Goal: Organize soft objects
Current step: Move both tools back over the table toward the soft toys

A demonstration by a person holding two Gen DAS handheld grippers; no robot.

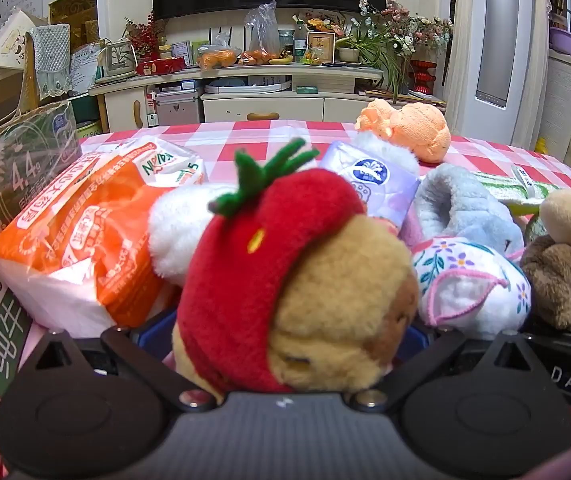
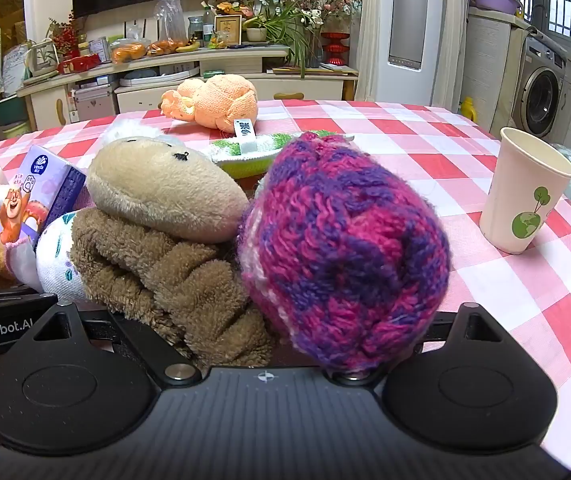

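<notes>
Nearest the left wrist lens, a plush bear in a red strawberry hood is seen at lower centre, between the left gripper fingers, which are spread wide and press on nothing. In the right wrist view, a knitted pink-and-purple ball and a shaggy brown plush are crowded before the right gripper, likewise spread wide. Nothing is judged sorted yet: soft things are heaped together on the checked tablecloth, with an orange towelling toy apart at upper centre.
</notes>
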